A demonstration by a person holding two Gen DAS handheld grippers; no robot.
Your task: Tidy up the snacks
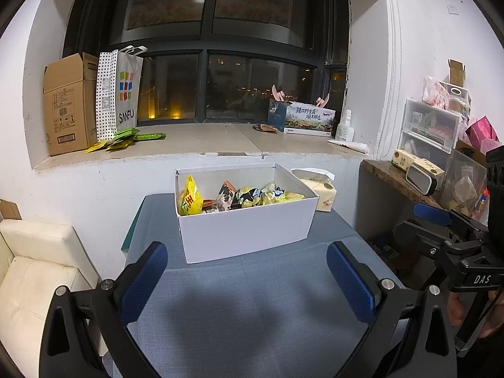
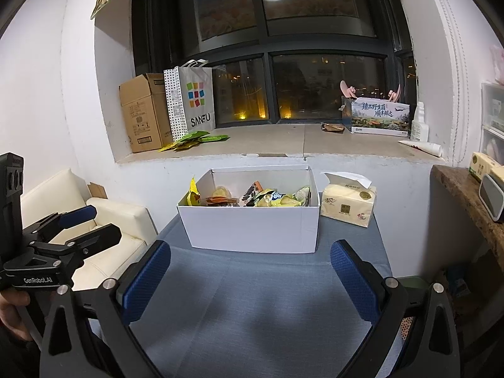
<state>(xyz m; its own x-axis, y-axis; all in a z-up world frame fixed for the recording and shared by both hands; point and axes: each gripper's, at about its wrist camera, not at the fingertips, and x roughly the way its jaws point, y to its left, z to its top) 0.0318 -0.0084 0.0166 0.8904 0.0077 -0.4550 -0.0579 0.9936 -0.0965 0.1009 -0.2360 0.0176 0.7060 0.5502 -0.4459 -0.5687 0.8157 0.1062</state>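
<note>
Both tongs empty, jaws spread wide, hovering over the near bare part of the desk (image 1: 252, 289). Left tongs (image 1: 247, 278) point at the white box (image 1: 249, 226); right tongs (image 2: 250, 278) do the same from a bit further right. Each set also shows at the edge of the other's view, held by a hand (image 2: 12, 308).

Box sits at the far middle of the blue-grey cloth desk, open top, no lid seen. Snacks (image 1: 239, 197) all inside it: yellow bag (image 1: 189, 198) upright against the left wall, dark and light-green packets piled toward the right, an orange-brown packet low in the middle. None on the cloth itself.

Tissue pack (image 2: 348, 203) just beside the box on its right, one sheet sticking up.

Window sill (image 1: 201, 140) behind the desk: cardboard carton (image 1: 67, 104) at far left, SANFU bag (image 1: 121, 94) leaning next to it, green sachets (image 1: 126, 138) scattered flat in front of the bag. Right end of the sill: printed box (image 1: 310, 119), small dark wrapper beside it, white bottle (image 1: 345, 126), white tube lying flat.

Cream sofa (image 2: 104, 217) left of the desk. Wooden shelf (image 1: 393, 179) to the right with clear drawers (image 1: 431, 126) and clutter. Dark outside the window, some city lights.
</note>
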